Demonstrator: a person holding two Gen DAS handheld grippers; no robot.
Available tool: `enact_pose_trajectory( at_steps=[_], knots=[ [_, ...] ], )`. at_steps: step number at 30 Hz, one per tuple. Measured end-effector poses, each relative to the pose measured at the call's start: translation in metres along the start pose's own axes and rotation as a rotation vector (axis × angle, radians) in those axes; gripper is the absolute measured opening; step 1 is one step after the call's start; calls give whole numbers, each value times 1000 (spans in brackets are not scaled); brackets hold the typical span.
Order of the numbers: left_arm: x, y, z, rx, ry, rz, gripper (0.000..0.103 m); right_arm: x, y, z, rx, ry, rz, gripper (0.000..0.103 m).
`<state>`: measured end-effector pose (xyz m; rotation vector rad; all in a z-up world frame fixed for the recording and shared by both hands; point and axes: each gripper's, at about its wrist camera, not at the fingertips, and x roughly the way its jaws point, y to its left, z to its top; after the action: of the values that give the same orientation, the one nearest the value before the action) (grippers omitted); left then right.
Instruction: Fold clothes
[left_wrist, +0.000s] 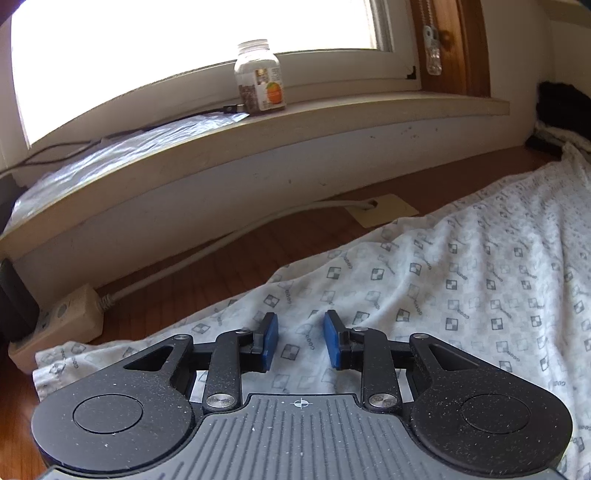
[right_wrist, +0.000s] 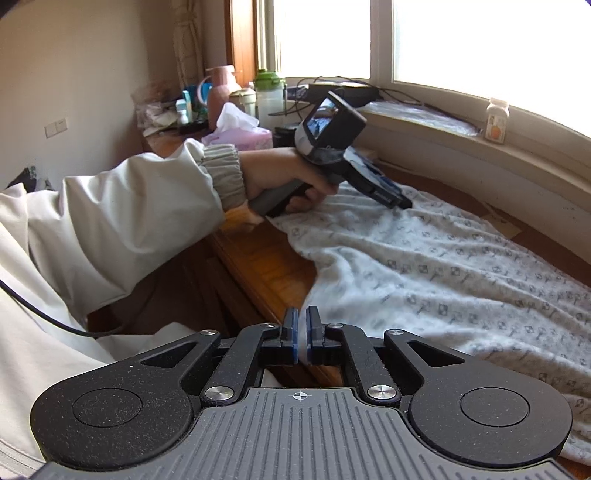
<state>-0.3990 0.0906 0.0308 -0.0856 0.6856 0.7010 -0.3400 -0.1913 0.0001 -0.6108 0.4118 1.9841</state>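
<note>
Wooden table (left_wrist: 207, 291): garment (left_wrist: 443, 280) under left gripper's (left_wrist: 300, 341) wide jaws; right gripper (right_wrist: 302, 339) pinches its edge.

White garment (left_wrist: 461, 280) printed all over with small checkered squares beside tiny lettering too small to read, clear jar (left_wrist: 260, 79) on the windowsill with a label showing an orange picture, its words illegible, no other text readable

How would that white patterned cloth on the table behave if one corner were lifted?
The patterned cloth would probably go limp and sag: it already lies in soft wrinkles and drapes over the table edge. It looks thin, so likely light. The right gripper appears shut on an edge, and the rest would probably trail behind.
</note>
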Motion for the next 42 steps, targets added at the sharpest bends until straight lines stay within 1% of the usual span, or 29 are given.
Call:
enact_pose_trajectory(
  at_steps=[1,3,5,6,8,9,10,11,13,15,16,17,21,22,24,25,26,27,30,31,32,33,34,35,36,37,40,42],
  knots=[
    [-3,3,-1,-7,5,4,31,-2,-1,0,-1,-5,-6,9],
    [-15,6,-3,3,1,43,35,-2,-4,1,-9,-5,-17,10],
    [-34,12,-8,8,-22,78,52,3,-6,2,-25,5,-38,11],
    [-47,17,-13,1,-39,89,55,6,-6,3,-34,10,-46,11],
    [-75,29,-27,-20,-76,115,57,13,-7,2,-49,17,-57,12],
    [-90,36,-35,-32,-96,129,58,16,-7,2,-58,20,-62,14],
    [-105,44,-44,-52,-113,144,61,19,-6,0,-71,23,-72,18],
    [-118,54,-55,-93,-125,165,63,23,-5,-1,-85,26,-83,19],
    [-141,73,-76,-184,-149,189,63,31,-5,-4,-101,36,-97,22],
    [-154,89,-92,-273,-158,193,63,41,-11,-7,-88,43,-105,22],
    [-155,94,-97,-294,-152,190,63,45,-15,-9,-81,43,-113,22],
    [-155,97,-101,-309,-145,187,63,49,-18,-10,-74,43,-123,22],
    [-142,94,-104,-286,-98,173,64,54,-31,-11,-43,26,-152,23],
    [-138,92,-104,-284,-87,169,62,54,-33,-11,-35,22,-155,23],
    [-131,93,-108,-287,-67,175,38,54,-37,-12,-30,17,-168,24],
    [-129,94,-110,-289,-61,183,22,53,-38,-12,-27,15,-175,24],
    [-131,95,-109,-285,-64,195,17,53,-41,-13,-24,15,-180,24],
    [-132,95,-109,-280,-67,206,15,53,-44,-14,-21,16,-186,24],
    [-138,97,-106,-268,-76,239,15,50,-52,-19,-5,14,-198,24],
    [-140,98,-106,-264,-79,250,22,48,-55,-21,2,11,-201,24],
    [-141,99,-105,-259,-82,261,33,47,-58,-22,9,9,-204,24],
    [-143,100,-104,-255,-85,272,42,45,-61,-24,16,7,-207,25],
    [-145,100,-103,-251,-88,283,57,44,-63,-25,19,4,-213,26],
    [-144,101,-101,-244,-88,290,62,41,-66,-26,24,-2,-221,28],
    [-137,101,-94,-228,-81,286,62,39,-70,-27,32,-10,-230,31],
    [-129,102,-87,-212,-75,281,62,36,-74,-29,41,-17,-239,31],
    [-107,104,-65,-164,-54,267,66,33,-90,-30,64,-31,-267,31],
    [-92,105,-51,-132,-40,258,66,33,-101,-31,83,-39,-278,31]
  ],
)
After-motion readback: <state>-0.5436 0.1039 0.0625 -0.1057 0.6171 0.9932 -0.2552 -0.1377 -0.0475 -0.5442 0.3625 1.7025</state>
